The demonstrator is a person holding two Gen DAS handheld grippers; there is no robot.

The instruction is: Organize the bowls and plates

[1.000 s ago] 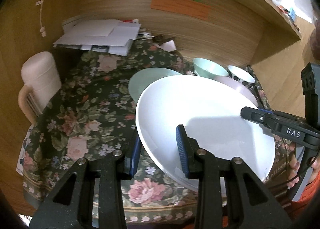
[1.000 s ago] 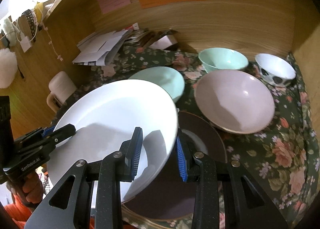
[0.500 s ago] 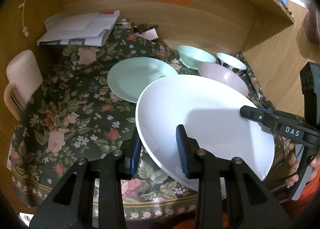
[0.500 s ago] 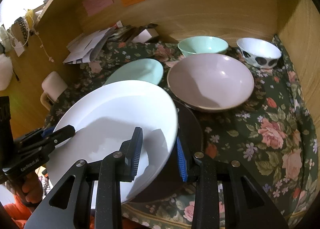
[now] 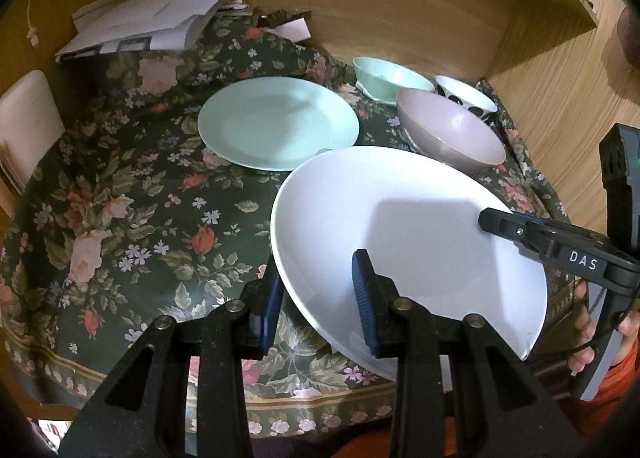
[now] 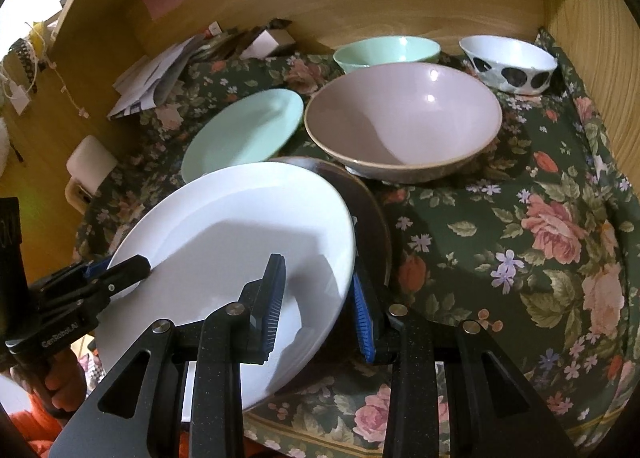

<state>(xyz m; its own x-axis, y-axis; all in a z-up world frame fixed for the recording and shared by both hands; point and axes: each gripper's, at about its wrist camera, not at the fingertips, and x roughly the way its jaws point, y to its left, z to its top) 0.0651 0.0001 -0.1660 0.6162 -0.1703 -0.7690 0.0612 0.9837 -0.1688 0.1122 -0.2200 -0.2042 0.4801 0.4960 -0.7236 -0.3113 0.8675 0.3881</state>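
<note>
You hold the white plate with both tongs: your left gripper pinches its lower-left rim, your right gripper its lower-right rim, above the brown plate.

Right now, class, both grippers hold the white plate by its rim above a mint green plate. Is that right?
Not quite. The left gripper and right gripper hold the white plate above a dark brown plate, as the right wrist view shows.
</note>
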